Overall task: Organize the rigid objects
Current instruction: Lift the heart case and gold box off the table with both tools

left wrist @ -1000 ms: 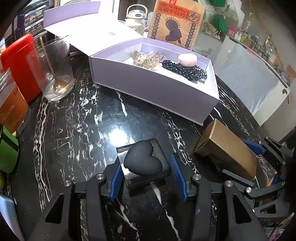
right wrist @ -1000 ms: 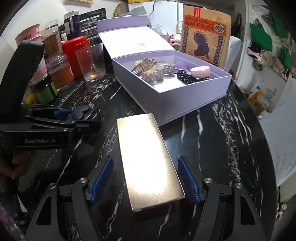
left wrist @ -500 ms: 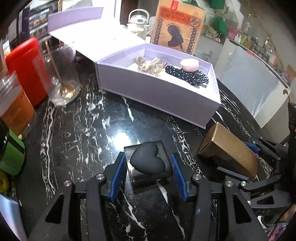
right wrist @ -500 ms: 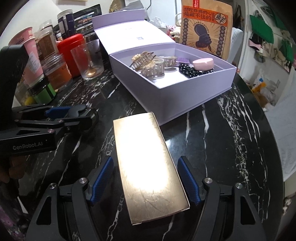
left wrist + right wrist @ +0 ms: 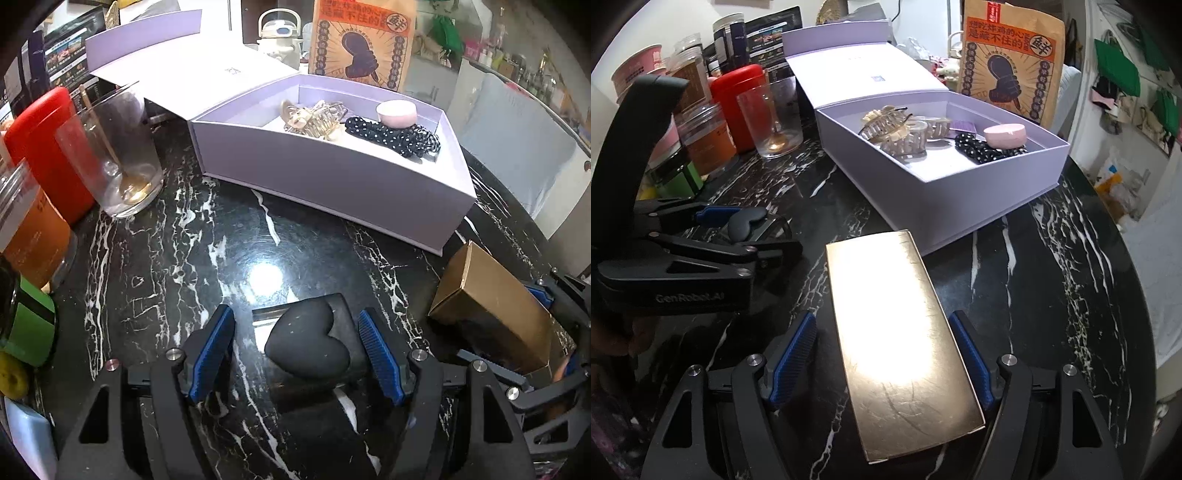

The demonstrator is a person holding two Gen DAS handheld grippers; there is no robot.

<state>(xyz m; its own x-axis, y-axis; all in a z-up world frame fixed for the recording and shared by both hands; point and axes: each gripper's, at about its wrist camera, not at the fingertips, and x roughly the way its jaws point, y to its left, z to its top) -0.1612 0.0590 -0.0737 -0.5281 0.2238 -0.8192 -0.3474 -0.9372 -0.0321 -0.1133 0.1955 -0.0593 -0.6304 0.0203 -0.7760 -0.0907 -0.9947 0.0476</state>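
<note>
Vs 1 s ago: the lavender box [image 5: 332, 173] looks farther up in the left view and the black heart case [image 5: 310, 343] sits deeper between the left gripper [image 5: 297, 352] pads; right view barely changed. Left gripper open, gaps either side of the case, which rests on the marble table [image 5: 184, 258]. Right gripper [image 5: 882, 362] open, straddling the gold box [image 5: 901, 332] lying flat just before the lavender box, right pad close, left pad clear.

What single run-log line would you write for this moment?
left gripper: open, fingers astride heart-topped black case | right gripper: open, astride gold box | lavender box: lid open
</note>
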